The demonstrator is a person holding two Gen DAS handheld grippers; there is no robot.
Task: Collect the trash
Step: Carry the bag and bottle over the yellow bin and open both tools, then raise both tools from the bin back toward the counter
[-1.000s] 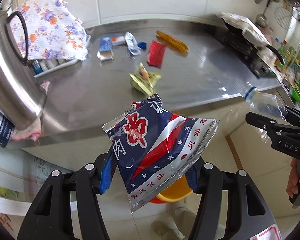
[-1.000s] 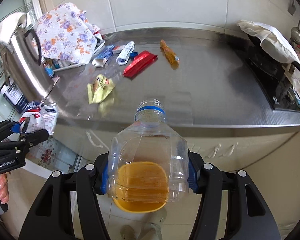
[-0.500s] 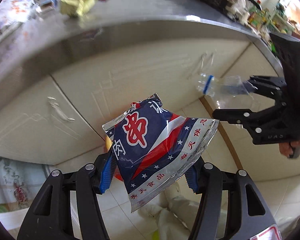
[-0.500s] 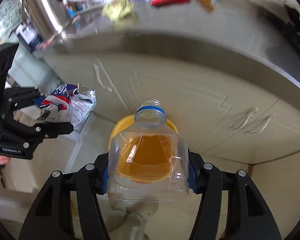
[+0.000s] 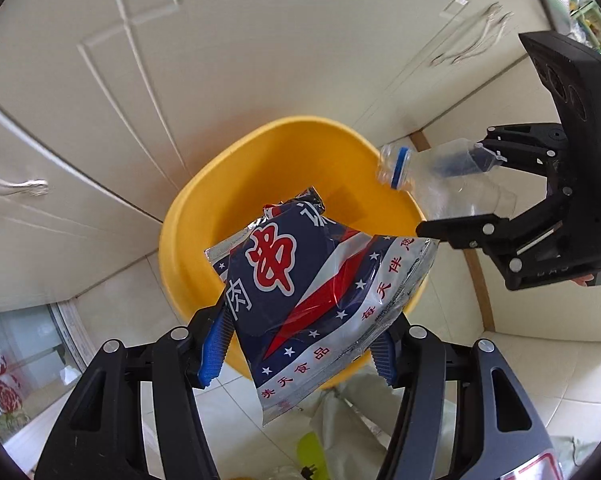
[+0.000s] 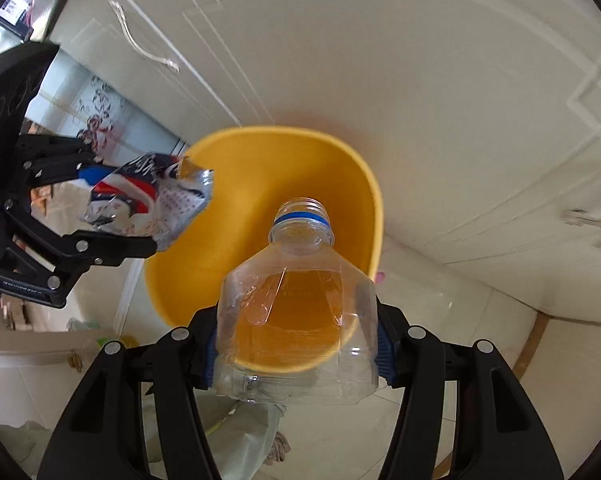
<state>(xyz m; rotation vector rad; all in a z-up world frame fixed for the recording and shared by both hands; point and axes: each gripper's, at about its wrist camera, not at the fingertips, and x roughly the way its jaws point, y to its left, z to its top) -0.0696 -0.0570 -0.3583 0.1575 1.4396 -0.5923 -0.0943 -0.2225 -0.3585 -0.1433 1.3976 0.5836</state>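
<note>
Fingers clamp snack bag (image 5: pixel 312 300) and clear bottle (image 6: pixel 296 312), hiding much of the yellow bin (image 5: pixel 204 216).

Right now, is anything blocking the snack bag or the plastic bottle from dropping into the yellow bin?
Nothing visible does. The snack bag and the empty plastic bottle both hang over the open yellow bin, which has no lid and looks empty.

Bin (image 5: pixel 188 220) on floor, just before cabinet doors (image 5: pixel 260 40). Snack bag (image 5: pixel 312 292) between left gripper (image 5: pixel 300 344) pads, above bin opening, near side. Bottle (image 6: pixel 296 320) clamped in right gripper (image 6: pixel 296 354), neck toward bin, over near rim. Bag left of bottle, close, apart. Both above bin, not inside.
</note>
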